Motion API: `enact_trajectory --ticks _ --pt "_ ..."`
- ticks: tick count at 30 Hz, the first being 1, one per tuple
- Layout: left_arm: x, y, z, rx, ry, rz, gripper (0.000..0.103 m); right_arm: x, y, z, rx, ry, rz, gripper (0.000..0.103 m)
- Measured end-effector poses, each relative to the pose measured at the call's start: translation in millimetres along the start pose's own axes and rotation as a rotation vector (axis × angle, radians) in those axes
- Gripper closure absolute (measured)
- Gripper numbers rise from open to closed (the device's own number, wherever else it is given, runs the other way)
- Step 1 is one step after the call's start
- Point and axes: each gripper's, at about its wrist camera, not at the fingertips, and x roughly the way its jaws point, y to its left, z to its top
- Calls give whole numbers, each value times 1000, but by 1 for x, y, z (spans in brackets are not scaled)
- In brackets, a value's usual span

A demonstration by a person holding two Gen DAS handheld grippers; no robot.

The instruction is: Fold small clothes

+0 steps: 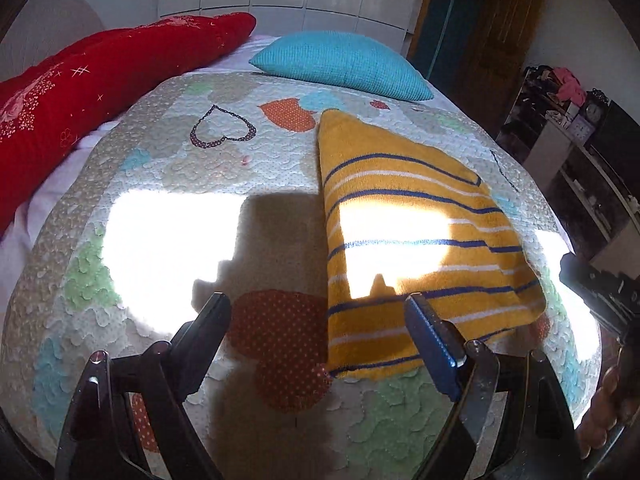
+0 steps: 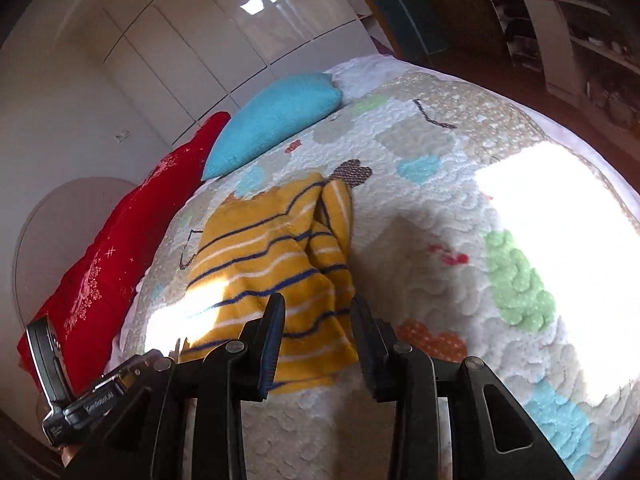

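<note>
A yellow garment with blue and white stripes (image 1: 412,236) lies folded on the quilted bed cover (image 1: 168,208). It also shows in the right wrist view (image 2: 276,256), partly folded over itself. My left gripper (image 1: 318,308) is open and empty, just above the garment's near left corner. My right gripper (image 2: 318,308) is open and empty, hovering over the garment's near edge. The other gripper's body (image 2: 64,392) shows at the lower left of the right wrist view.
A turquoise cushion (image 1: 344,64) and a red pillow (image 1: 80,88) lie at the head of the bed. White wardrobes (image 2: 224,28) stand behind. Dark shelves (image 1: 580,152) stand to the right of the bed. Bright sun patches cross the quilt.
</note>
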Motion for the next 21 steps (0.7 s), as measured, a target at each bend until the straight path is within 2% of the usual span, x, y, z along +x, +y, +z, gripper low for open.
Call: enact_trajectory --ticks 2,5,8,11,14,18,21 --pt "-6 -2 -8 16 -15 3 16 27 23 11 -54 24 4 66" --pt "-13 -1 -19 33 -32 17 16 83 44 21 -126 98 -42 66" --pt "-19 5 -29 33 -40 32 16 124 48 22 -176 139 -133 62" --pt "-26 18 -34 11 -45 47 16 120 56 22 -222 125 -181 61" --pt "-31 38 -39 -60 -42 42 15 93 70 11 -284 50 -211 61" --pt "-38 56 -48 -138 -36 15 16 74 85 -25 -373 28 -217 58" --pt "-51 59 -53 -125 -72 54 15 73 80 -61 -406 53 -253 54"
